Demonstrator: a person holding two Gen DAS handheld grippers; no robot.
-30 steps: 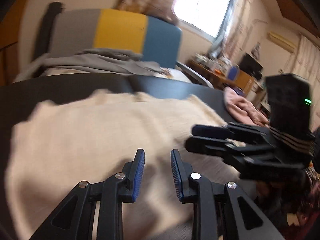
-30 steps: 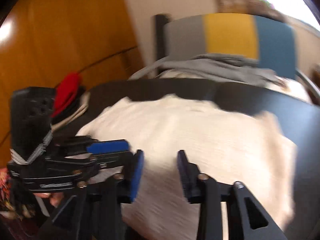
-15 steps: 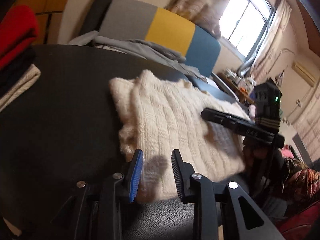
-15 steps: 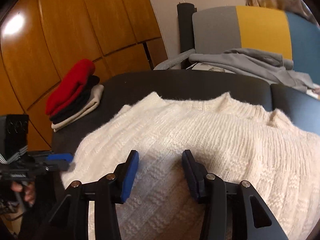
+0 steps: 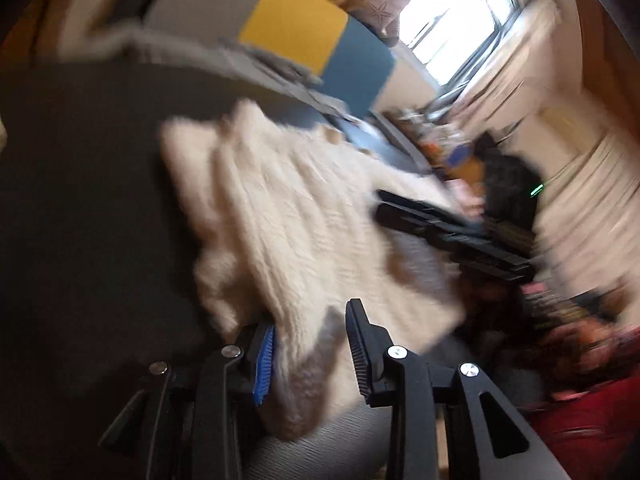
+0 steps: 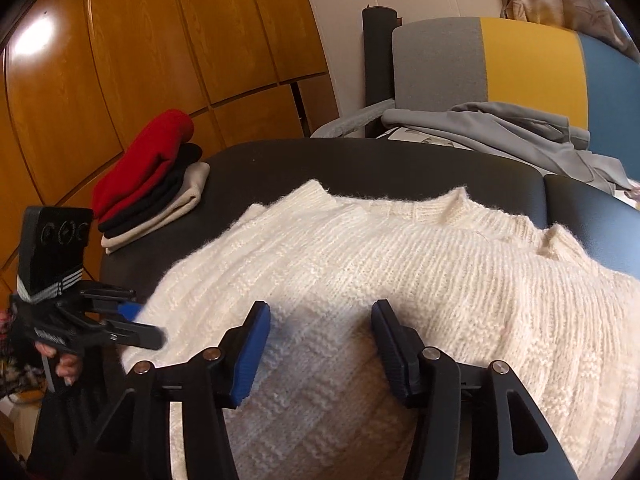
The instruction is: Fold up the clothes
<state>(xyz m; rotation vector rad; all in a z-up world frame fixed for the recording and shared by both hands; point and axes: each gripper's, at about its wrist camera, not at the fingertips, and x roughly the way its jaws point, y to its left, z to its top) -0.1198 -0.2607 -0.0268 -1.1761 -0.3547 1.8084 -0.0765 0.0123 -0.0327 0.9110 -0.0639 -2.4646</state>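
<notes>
A cream knitted sweater (image 6: 400, 264) lies spread on a black table (image 6: 360, 164); it also shows blurred in the left wrist view (image 5: 304, 224). My left gripper (image 5: 312, 344) is open, its jaws on either side of the sweater's near corner edge. It also shows at the left of the right wrist view (image 6: 120, 320). My right gripper (image 6: 320, 344) is open and empty, low over the middle of the sweater's near part. It also shows in the left wrist view (image 5: 400, 216), over the sweater's right side.
A stack of folded clothes (image 6: 148, 176), red on top, sits at the table's far left corner. A grey garment (image 6: 520, 132) lies on a grey, yellow and blue chair (image 6: 528, 64) behind the table. Wooden panels (image 6: 120, 60) stand at the left.
My left gripper has moved forward onto the sweater's near corner, so the edge now lies between its jaws. My right gripper has dropped slightly closer over the sweater. Both stay open.
</notes>
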